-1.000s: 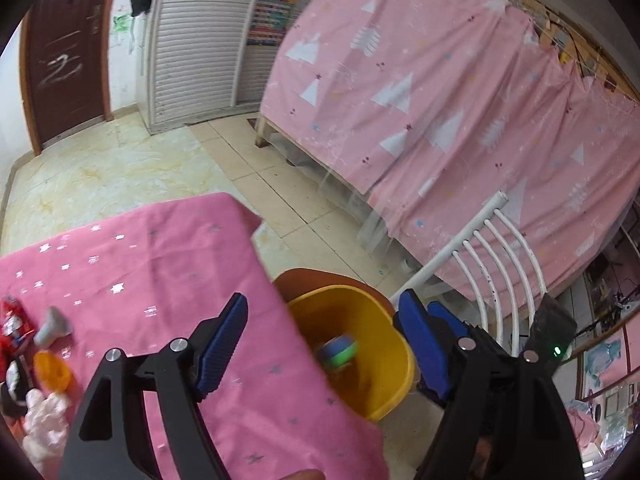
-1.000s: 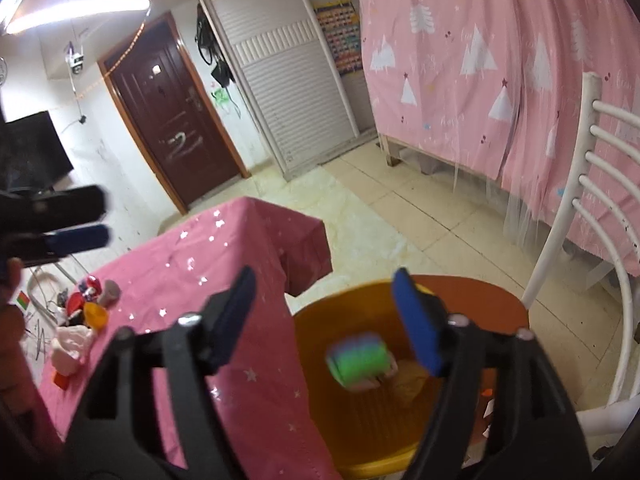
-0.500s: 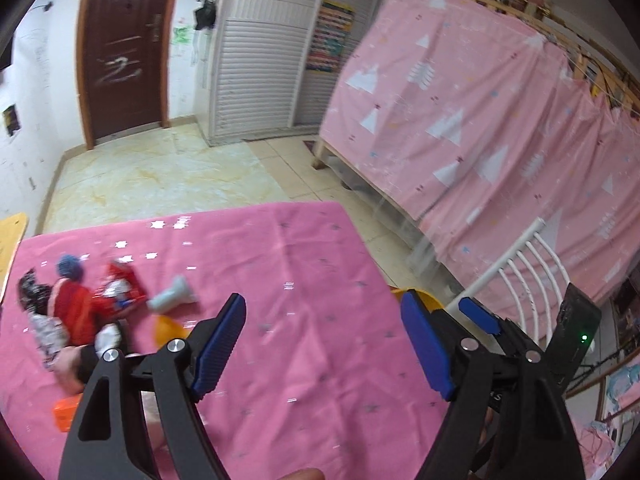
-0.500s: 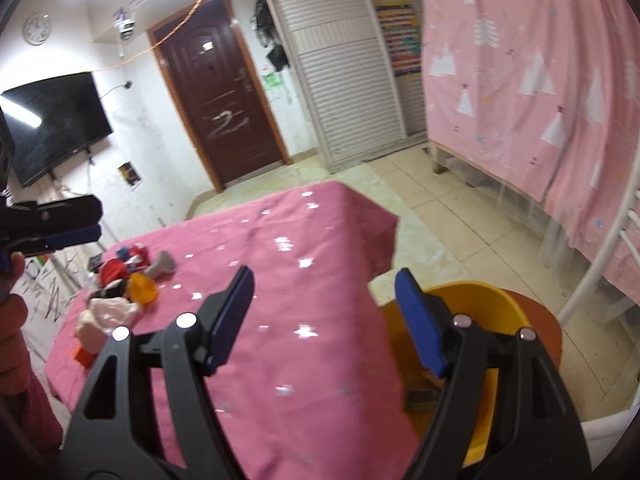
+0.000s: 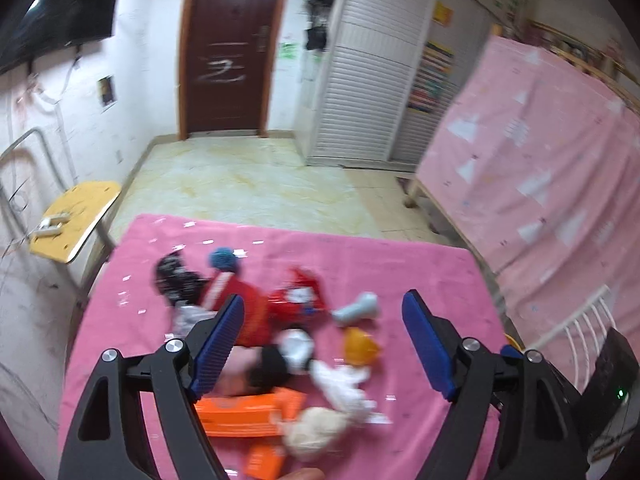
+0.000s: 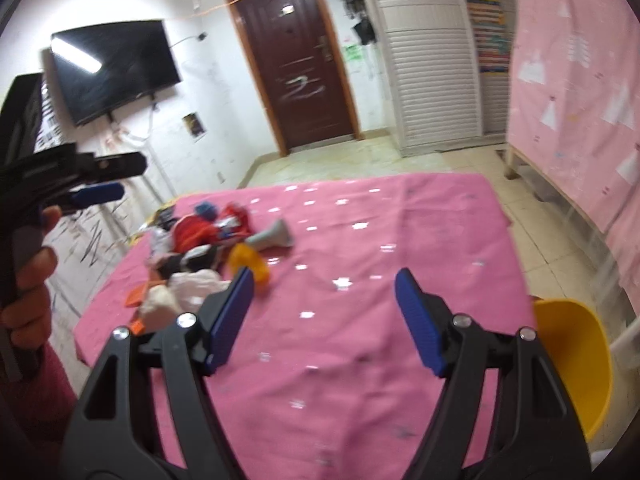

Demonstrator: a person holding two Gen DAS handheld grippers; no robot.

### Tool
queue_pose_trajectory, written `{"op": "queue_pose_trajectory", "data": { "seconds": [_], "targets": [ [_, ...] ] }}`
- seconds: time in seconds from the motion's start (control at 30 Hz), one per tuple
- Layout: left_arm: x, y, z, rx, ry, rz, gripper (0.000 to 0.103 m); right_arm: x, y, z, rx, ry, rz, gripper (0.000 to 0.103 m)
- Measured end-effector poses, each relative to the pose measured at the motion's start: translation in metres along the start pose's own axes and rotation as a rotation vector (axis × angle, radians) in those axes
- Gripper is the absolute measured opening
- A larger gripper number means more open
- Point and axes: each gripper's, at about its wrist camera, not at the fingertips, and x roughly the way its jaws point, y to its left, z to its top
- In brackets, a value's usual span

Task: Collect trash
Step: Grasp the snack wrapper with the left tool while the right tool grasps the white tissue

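Most trash [image 5: 280, 344] remains heaped on the pink-covered counter [image 5: 420, 272]; the yellow bin [image 6: 572, 364] stands just beside the counter's edge. Left tool [image 5: 324, 344] and right tool [image 6: 324, 316] are both wide open and empty. Compared with one second ago, both views have swung from the bin to the heap.

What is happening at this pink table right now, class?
A person is clearing rubbish from a table covered in a pink star-print cloth, with a two-finger gripper in each hand. Both the left gripper and the right gripper are open and hold nothing. A heap of trash, including an orange cardboard box, crumpled white tissue and a red wrapper, waits on the cloth. A yellow plastic bucket stands beside the table edge.
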Motion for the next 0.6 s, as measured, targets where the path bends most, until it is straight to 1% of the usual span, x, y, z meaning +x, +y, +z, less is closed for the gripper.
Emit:
{"op": "queue_pose_trajectory", "data": {
  "seconds": [0.07, 0.2, 0.3, 0.4, 0.53, 0.6],
  "targets": [
    [0.001, 0.023, 0.003, -0.042, 0.005, 0.017, 0.073, 0.007, 0.014, 0.001, -0.02, 0.014, 0.024, 0.07],
    [0.005, 0.06, 0.003, -0.094, 0.012, 0.061, 0.074, 0.021, 0.042, 0.001, -0.063, 0.045, 0.06, 0.07],
    [0.013, 0.084, -0.001, -0.105, 0.028, 0.104, 0.074, 0.029, 0.058, 0.0, -0.089, 0.069, 0.075, 0.07],
    [0.024, 0.101, -0.009, -0.109, 0.064, 0.12, 0.074, 0.038, 0.071, -0.002, -0.103, 0.095, 0.08, 0.07],
    [0.043, 0.118, -0.018, -0.115, 0.12, 0.098, 0.074, 0.048, 0.081, -0.005, -0.118, 0.127, 0.083, 0.061],
    [0.054, 0.122, -0.019, -0.121, 0.142, 0.081, 0.074, 0.052, 0.086, -0.006, -0.13, 0.139, 0.08, 0.053]
  ]
}}
